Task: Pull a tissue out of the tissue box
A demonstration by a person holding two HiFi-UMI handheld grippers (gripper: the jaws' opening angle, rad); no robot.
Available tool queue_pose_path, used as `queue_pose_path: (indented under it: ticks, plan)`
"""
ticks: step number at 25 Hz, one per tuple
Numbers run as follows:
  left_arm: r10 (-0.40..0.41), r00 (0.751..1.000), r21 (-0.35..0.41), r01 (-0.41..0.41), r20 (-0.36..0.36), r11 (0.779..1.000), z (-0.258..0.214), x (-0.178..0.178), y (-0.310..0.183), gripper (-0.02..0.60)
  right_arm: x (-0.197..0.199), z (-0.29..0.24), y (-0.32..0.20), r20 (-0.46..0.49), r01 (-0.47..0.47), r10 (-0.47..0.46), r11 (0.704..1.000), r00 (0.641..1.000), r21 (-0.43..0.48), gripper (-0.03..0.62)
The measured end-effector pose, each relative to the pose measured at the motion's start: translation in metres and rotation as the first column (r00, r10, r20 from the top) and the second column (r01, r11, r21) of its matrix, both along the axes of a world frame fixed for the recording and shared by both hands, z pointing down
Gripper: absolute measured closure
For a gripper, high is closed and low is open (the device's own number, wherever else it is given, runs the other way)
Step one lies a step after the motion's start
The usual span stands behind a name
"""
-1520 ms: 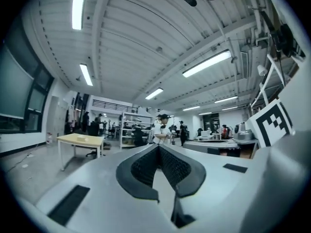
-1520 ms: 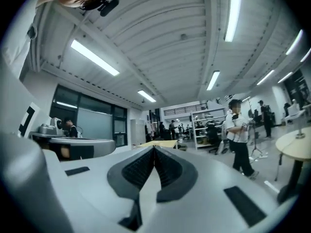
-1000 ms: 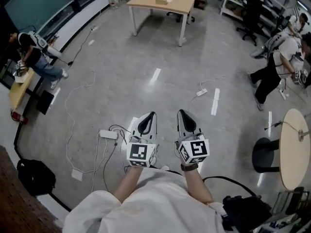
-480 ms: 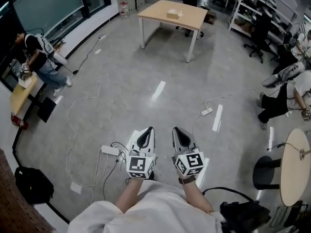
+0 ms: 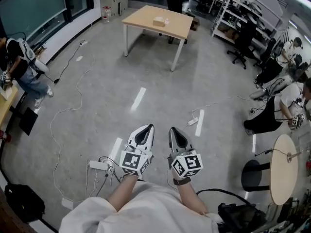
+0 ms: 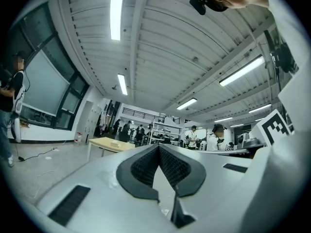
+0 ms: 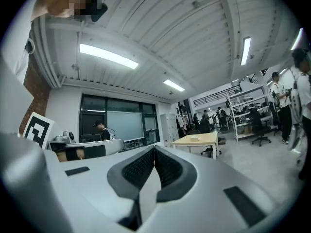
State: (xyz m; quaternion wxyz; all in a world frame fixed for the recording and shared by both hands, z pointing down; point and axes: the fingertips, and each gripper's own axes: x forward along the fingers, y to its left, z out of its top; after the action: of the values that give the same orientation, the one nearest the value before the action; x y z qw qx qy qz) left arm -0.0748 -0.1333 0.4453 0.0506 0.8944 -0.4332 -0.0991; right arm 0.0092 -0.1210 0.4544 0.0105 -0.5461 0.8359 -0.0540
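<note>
The tissue box (image 5: 159, 21) sits on a light wooden table (image 5: 141, 17) far ahead at the top of the head view. It also shows small on the table (image 7: 209, 138) in the right gripper view and on the table (image 6: 104, 143) in the left gripper view. My left gripper (image 5: 147, 128) and right gripper (image 5: 173, 130) are held side by side over the grey floor, far short of the table. Both point roughly toward it. The jaws of both are shut with nothing between them, as the left gripper (image 6: 159, 147) and right gripper (image 7: 154, 148) views show.
Cables and a white power strip (image 5: 98, 165) lie on the floor at my lower left, and another strip (image 5: 193, 122) lies ahead right. A round table (image 5: 284, 169) and black stool (image 5: 255, 169) stand at right. People sit at right (image 5: 272, 115) and stand at left (image 5: 22, 62). Shelves and chairs (image 5: 240, 38) are beyond.
The whole view has moved forward across the floor toward the wooden table. The power strip on the floor has slid back to my lower left. Both grippers stay shut, side by side.
</note>
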Motion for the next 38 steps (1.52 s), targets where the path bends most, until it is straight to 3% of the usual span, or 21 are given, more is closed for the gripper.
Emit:
queue_pose_path:
  ticks: [4,11,19,22,27,31,35,38]
  plan:
    - [-0.001,1.0,-0.01,0.001,0.009,1.0,0.008,-0.027,-0.023,0.583,-0.029,0.008,-0.028,-0.014,0.009,-0.009,1.0,1.0,-0.007,0.589]
    - [-0.089,0.996,-0.08,0.091,0.021,0.993,0.036,-0.064,-0.064,0.583,-0.058,0.026,-0.061,-0.05,0.056,-0.058,0.997,0.997,-0.047,0.589]
    - [-0.158,0.985,-0.013,0.16,0.071,0.987,0.034,-0.058,-0.118,0.583,-0.044,0.04,-0.137,-0.051,0.073,-0.076,0.995,0.996,-0.062,0.589]
    - [-0.172,0.98,0.014,0.171,0.099,0.985,0.019,-0.043,-0.16,0.583,-0.026,0.032,-0.185,-0.055,0.054,-0.057,0.997,0.997,-0.046,0.589]
    - [-0.212,0.95,0.068,0.202,0.23,0.977,-0.001,0.0,-0.229,0.583,0.036,-0.007,-0.266,-0.032,-0.032,0.032,0.999,0.999,0.008,0.589]
    - [-0.243,0.937,0.067,0.233,0.252,0.97,0.001,0.038,-0.257,0.583,0.083,-0.009,-0.292,0.006,-0.075,0.075,0.997,0.997,0.021,0.589]
    - [-0.237,0.935,0.022,0.24,0.262,0.971,0.015,0.053,-0.275,0.581,0.078,0.022,-0.308,0.047,-0.004,0.007,0.998,0.999,-0.064,0.589]
    - [-0.241,0.934,-0.004,0.251,0.264,0.968,0.022,0.057,-0.288,0.581,0.077,0.022,-0.317,0.037,0.025,-0.023,0.998,0.999,-0.055,0.589]
